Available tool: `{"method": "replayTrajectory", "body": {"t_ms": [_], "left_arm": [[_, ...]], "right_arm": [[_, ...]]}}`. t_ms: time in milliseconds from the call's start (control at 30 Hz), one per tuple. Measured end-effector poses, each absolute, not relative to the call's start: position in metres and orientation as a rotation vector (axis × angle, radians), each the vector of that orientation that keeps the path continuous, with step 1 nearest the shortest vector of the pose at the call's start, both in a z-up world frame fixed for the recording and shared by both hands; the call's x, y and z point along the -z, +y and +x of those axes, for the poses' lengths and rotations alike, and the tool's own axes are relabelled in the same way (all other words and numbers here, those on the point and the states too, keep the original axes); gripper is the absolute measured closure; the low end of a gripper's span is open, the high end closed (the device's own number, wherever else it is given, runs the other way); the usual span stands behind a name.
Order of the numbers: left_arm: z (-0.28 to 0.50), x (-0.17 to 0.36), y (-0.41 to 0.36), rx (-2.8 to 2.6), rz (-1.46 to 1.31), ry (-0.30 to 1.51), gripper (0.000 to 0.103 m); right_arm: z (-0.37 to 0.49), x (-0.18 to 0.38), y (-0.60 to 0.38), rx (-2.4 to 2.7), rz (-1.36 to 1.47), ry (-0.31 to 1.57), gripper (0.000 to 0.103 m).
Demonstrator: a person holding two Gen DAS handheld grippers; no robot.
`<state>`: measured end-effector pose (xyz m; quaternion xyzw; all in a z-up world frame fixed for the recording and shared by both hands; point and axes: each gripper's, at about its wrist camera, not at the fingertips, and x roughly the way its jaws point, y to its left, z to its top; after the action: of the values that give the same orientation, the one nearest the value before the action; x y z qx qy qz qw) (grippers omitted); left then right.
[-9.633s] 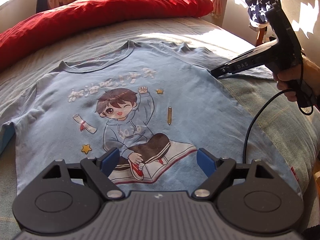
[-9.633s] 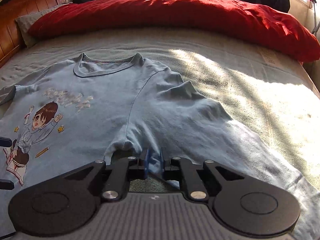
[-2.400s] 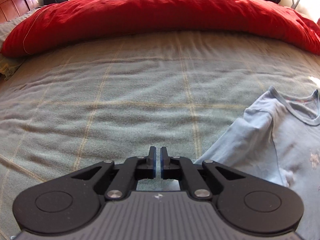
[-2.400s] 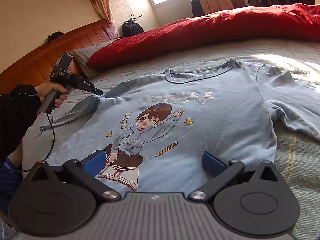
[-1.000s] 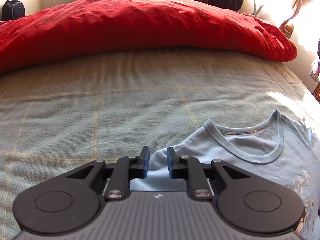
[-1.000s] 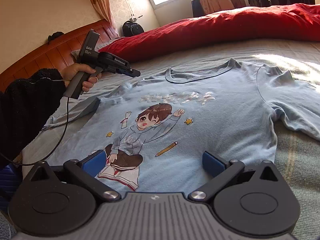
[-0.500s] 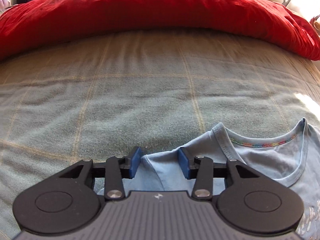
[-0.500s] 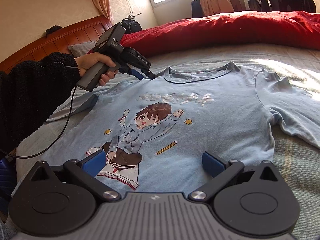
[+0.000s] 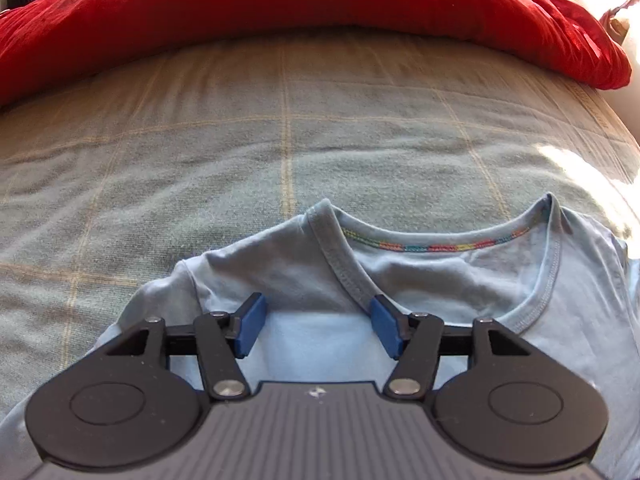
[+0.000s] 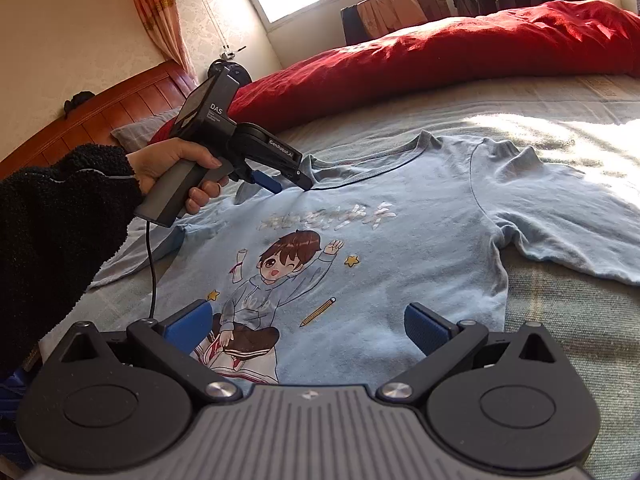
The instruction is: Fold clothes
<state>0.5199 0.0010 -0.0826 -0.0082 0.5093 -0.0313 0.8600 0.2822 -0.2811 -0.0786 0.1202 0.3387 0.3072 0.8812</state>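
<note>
Left gripper (image 9: 316, 326) jaws just spreading, now over the shirt (image 9: 460, 280) shoulder instead of beside it, gripping nothing, right gripper (image 10: 310, 326) gaping above hem, bare blanket (image 9: 280, 140) lying ahead, duvet (image 9: 280, 4) beyond.

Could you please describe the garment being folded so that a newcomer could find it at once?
On the grey-green checked bedspread, below the long red duvet, lies a light blue cotton T-shirt, spread flat. It alone bears a cartoon child print.
</note>
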Motion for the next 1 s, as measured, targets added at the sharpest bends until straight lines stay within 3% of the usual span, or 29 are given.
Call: {"method": "replayTrajectory", "body": {"t_ms": [100, 400, 733, 1000], "left_arm": [[0.52, 0.068, 0.004, 0.015, -0.007, 1.064, 0.044], [0.454, 0.007, 0.065, -0.03, -0.066, 1.001, 0.04], [0.451, 0.083, 0.137, -0.158, -0.335, 1.087, 0.039], [0.473, 0.076, 0.142, -0.227, -0.321, 0.98, 0.04]], "right_arm": [[0.285, 0.082, -0.283, -0.637, 0.272, 0.72, 0.0], [0.284, 0.081, -0.291, -0.634, 0.345, 0.726, 0.0], [0.285, 0.086, -0.28, -0.629, 0.305, 0.744, 0.0], [0.288, 0.088, -0.28, -0.627, 0.306, 0.747, 0.0]]}}
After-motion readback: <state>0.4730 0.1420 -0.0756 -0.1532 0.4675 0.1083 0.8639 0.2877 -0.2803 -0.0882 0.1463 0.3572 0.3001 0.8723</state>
